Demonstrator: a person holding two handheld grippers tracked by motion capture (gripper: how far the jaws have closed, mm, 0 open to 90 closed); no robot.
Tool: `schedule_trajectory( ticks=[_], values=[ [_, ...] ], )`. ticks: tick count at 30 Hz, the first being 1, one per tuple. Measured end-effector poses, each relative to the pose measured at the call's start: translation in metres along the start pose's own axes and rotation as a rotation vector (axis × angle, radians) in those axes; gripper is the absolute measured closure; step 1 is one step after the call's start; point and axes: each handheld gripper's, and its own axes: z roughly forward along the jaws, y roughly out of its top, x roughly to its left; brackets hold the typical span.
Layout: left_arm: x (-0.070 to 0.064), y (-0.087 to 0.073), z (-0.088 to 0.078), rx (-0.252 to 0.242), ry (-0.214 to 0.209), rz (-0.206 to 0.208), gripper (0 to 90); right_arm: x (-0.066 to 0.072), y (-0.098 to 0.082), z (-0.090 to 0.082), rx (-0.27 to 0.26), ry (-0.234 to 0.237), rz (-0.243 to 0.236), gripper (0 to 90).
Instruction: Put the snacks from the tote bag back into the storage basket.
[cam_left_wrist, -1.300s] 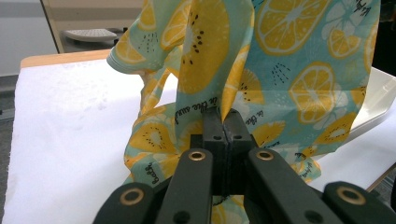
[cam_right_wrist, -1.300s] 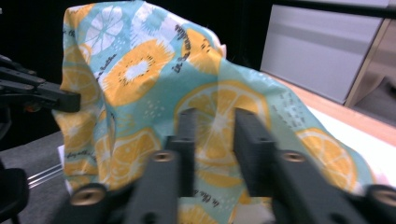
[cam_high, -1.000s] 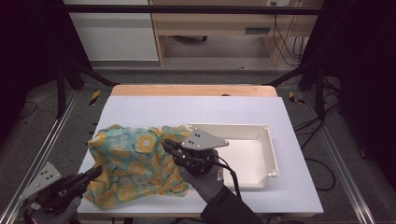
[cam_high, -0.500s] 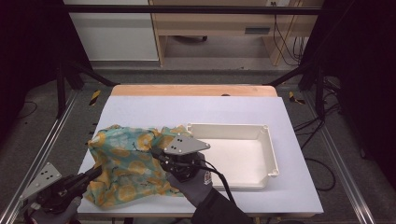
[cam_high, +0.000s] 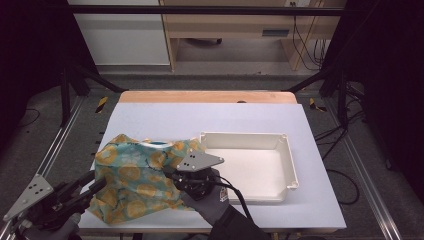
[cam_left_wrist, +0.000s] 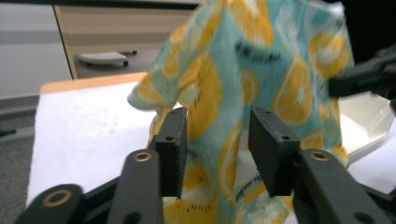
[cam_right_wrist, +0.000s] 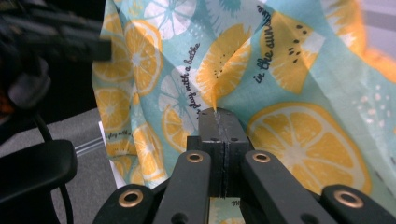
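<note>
A teal cloth (cam_high: 132, 177) printed with orange slices lies bunched on the table's near left. My right gripper (cam_high: 172, 175) sits at the cloth's right edge, shut on a pinched fold (cam_right_wrist: 215, 100) that rises from its jaws. The cloth (cam_right_wrist: 299, 140) hangs just behind that gripper (cam_right_wrist: 218, 116). My left gripper (cam_high: 94, 183) is at the cloth's near-left corner. Its jaws have just been opening and stand apart (cam_left_wrist: 217, 154). The cloth (cam_left_wrist: 261, 60) hangs close behind the gap, and the pads are not pressing on it.
A white rectangular tray (cam_high: 292, 167) lies empty to the right of the cloth, its near-left corner by my right hand. The lilac table top (cam_high: 200, 120) stretches bare behind both. A wooden strip (cam_high: 205, 96) runs along the far edge.
My right gripper has moved left from the tray's corner onto the cloth and pushed its right edge into a bunch. The left gripper stays in place, its jaws now spread apart.
</note>
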Motion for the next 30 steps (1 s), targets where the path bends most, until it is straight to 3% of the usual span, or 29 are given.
schedule_trajectory(
  ticks=[8,17,24,28,30],
  values=[
    [-0.003,0.024,0.002,-0.024,0.001,0.024,57.5,0.0,-0.005,0.006,0.03,0.007,-0.002,90.0],
    [-0.001,0.026,0.007,0.014,0.028,0.034,87.4,-0.002,-0.008,0.004,0.027,0.016,0.001,84.8],
    [-0.001,0.026,0.006,0.015,0.023,0.036,90.0,-0.007,0.0,-0.017,-0.057,0.005,0.005,73.9],
    [0.001,0.025,0.005,0.014,0.018,0.033,90.0,-0.012,0.006,-0.03,-0.134,-0.059,0.0,62.0],
    [0.0,0.025,0.005,0.015,0.017,0.033,90.0,-0.015,0.007,-0.032,-0.147,-0.087,-0.013,56.8]
  ],
)
